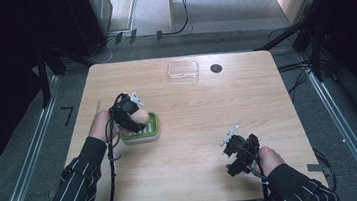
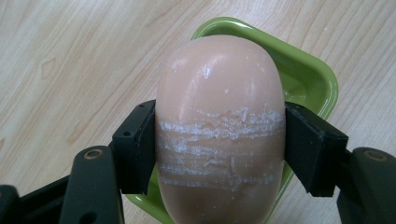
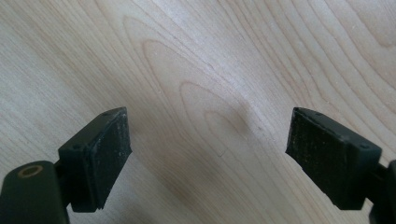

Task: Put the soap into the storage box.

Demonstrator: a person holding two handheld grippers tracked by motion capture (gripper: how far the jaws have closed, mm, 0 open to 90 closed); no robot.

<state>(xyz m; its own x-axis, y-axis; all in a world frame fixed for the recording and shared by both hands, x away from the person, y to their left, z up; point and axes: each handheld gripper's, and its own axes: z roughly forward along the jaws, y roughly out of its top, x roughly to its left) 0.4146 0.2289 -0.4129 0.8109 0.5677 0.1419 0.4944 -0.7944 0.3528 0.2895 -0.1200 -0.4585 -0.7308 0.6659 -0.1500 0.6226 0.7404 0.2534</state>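
Left gripper (image 2: 219,149) clamped across short axis of soap bar (image 2: 220,126), long axis pointing away, directly above green dish (image 2: 312,74); right gripper (image 3: 208,158) open, empty, well apart over surface (image 1: 209,127).

Soap dish (image 1: 153,128): on the counter (image 1: 195,134), left of centre.
Soap bar (image 1: 140,117): over the dish, clamped between the left tongs (image 1: 135,116).
Clear lid (image 1: 183,70): far edge of counter, behind the dish, well apart.
Round hole (image 1: 216,68): just right of the lid.
Right tongs (image 1: 232,142): near right, over bare counter.
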